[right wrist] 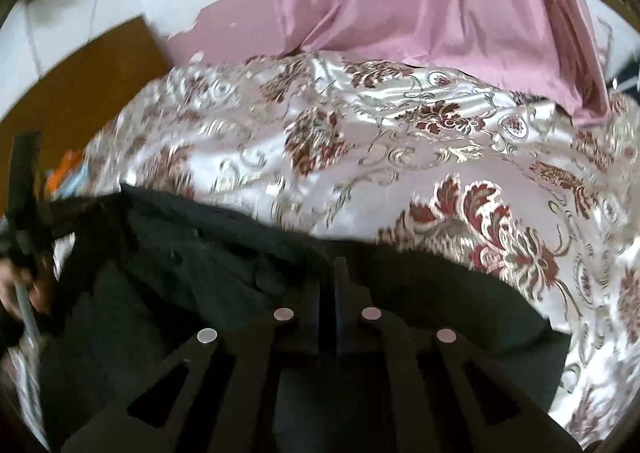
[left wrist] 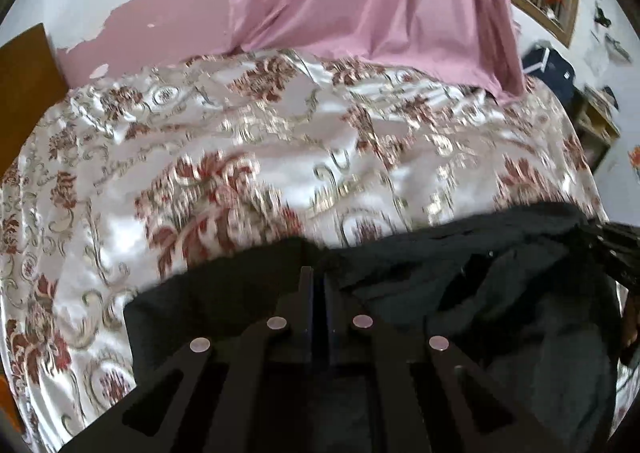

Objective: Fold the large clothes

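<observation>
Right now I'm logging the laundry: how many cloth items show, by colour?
Black garment: 1
Pink curtain: 1
Floral bedspread: 1
Total: 3

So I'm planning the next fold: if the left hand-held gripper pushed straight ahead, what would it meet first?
Probably the floral bedspread beyond the black garment that the left hand-held gripper seems shut on; the pink curtain hangs farther back. Depth is unclear.
</observation>
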Tool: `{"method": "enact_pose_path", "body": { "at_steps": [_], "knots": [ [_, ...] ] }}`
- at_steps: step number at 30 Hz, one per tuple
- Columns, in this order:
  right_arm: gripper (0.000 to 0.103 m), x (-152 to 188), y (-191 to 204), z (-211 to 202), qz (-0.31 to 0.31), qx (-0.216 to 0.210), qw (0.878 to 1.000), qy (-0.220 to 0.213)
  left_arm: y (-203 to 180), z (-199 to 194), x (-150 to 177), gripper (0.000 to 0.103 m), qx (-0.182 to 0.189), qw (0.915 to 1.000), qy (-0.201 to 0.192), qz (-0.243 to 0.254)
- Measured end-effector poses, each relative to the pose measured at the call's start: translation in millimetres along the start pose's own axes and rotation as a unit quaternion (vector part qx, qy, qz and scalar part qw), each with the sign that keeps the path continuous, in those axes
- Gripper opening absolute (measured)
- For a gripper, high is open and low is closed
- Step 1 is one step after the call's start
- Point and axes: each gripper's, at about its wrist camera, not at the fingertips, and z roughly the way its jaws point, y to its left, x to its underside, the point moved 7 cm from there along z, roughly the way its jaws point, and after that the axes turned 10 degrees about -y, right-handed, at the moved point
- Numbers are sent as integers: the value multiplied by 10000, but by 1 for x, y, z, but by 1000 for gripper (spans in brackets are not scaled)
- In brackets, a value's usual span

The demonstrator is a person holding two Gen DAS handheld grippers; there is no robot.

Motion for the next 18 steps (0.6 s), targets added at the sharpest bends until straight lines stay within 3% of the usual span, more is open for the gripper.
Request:
{"method": "enact_pose_path", "body": {
  "at_steps": [5, 10, 13, 18],
  "knots": [
    [5, 27, 5, -3, -516, 56, 9983, 250, -7, 1, 29, 5, 85, 9992, 158, 355],
    [5, 53, 5, 7, -733, 179, 9965, 353, -21, 15, 56, 5, -273, 9933, 196, 1109],
    [5, 52, 7, 1, -790, 146, 9967, 135, -26, 10, 57, 5, -350, 9893, 39, 1418],
    [10, 30, 11, -26, -411, -281, 9987, -79, -23, 6, 56, 5, -283, 9909, -47, 1315]
  ]
}}
